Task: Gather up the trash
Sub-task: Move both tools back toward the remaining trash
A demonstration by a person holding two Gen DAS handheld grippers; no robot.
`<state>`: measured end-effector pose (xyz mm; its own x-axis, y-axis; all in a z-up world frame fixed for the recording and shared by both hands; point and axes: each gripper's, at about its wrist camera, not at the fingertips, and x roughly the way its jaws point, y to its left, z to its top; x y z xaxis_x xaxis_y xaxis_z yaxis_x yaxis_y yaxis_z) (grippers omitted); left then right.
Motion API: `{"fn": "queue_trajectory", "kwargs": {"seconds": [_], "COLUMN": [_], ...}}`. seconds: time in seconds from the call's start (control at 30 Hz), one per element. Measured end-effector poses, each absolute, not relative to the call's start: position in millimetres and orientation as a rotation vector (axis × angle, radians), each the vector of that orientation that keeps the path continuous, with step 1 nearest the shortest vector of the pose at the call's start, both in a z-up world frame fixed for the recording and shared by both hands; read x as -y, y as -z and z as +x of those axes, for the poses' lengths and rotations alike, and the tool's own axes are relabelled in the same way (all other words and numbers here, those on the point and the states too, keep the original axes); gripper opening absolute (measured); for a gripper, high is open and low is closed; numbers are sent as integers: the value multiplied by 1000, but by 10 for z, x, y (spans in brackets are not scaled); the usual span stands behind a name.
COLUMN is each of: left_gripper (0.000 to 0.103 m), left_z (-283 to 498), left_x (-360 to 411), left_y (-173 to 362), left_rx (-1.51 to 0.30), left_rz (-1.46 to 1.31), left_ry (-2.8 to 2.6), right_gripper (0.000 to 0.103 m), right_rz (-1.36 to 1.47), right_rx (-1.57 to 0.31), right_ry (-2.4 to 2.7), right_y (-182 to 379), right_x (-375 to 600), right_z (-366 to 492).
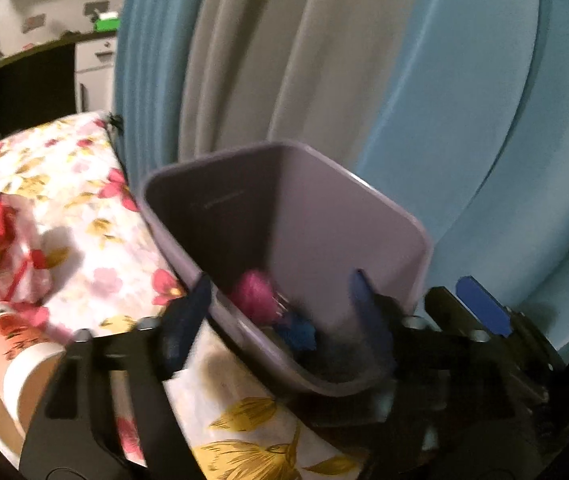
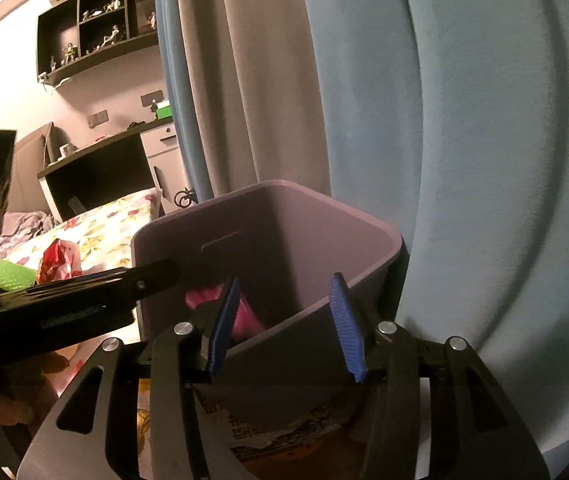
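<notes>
Both grippers sit at the lilac bin [image 1: 284,240]: left gripper [image 1: 280,312] fingers spread wide across its near rim, empty; right gripper [image 2: 286,322] fingers parted, gripping nothing. Pink trash [image 1: 254,294] and blue trash [image 1: 298,334] lie inside. Floral bedspread [image 1: 68,184] beneath carries a red wrapper [image 1: 0,248] and paper cup [image 1: 12,352]. Blue-grey curtains [image 1: 364,60] behind; dark wall shelf [image 2: 96,20] far left.

The left gripper [image 1: 280,312] has a matte black frame with slotted cut-outs, silver screw heads at its pivots, and dark blue pads on the fingers [image 1: 188,312]. The right gripper [image 2: 286,324] is built the same: black linkage arms, round silver screws, long slots in the side plates, and bright blue ribbed pads [image 2: 346,328] with fine grooves across their faces
</notes>
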<state>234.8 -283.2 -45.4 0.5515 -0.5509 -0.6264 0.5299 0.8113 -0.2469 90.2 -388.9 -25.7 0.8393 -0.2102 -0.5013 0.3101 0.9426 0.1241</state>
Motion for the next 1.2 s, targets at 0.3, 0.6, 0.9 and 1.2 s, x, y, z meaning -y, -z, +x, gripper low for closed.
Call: {"fn": "queue_trajectory", "kwargs": {"seconds": [0.3,0.6,0.9,1.2], "left_gripper": [88,88,89,89], "left_z": [2049,1670,1303,1017], "left_x": [2439,1717,771,-186], "left_y": [310,175,95,241], "left_rx": [-667,-632,-609,-610], "left_rz": [16,-14,-67,-80], "left_ry": [508,349,154,-63], "right_gripper": [58,66,74,75], "right_rz": [209,193,145,106], "right_rx": [-474,-446,-418,-415], "right_ry": [268,206,100,-23], "right_y": [147,2,-143,-220], "right_x": [3778,3464,2972,2385], "right_z": [805,665,542,569]}}
